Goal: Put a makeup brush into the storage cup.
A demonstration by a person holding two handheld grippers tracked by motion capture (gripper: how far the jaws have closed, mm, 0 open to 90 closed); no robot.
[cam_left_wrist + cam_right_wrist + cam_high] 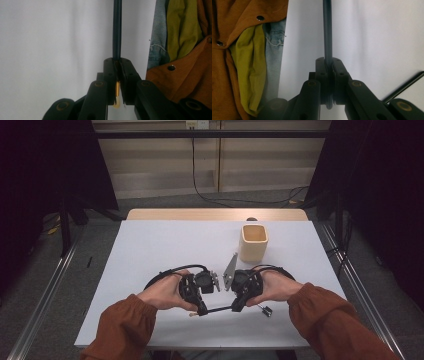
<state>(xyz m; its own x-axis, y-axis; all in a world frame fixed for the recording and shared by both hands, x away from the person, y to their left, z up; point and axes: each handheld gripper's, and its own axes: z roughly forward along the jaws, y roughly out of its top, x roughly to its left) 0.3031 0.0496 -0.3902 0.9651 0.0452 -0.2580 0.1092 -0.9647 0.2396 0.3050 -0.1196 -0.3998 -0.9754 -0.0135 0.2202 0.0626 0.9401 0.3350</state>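
Spanning the scene, the white table (150, 250) carries a beige cup (254, 242) at its far right. Nearer the person, the left hand-held gripper (202, 311) and right hand-held gripper (234, 308) each clamp one end of a thin dark pen (217, 309), level between them.

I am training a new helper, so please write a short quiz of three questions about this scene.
1. True or false: both tongs grip the same dark rod.
2. What stands behind the hands? A) cup B) plate C) bottle
3. What colour is the rod's tip at the left tongs?

Key: 1 true: the right tongs are shut on it too. 2 A. 3 Gold.
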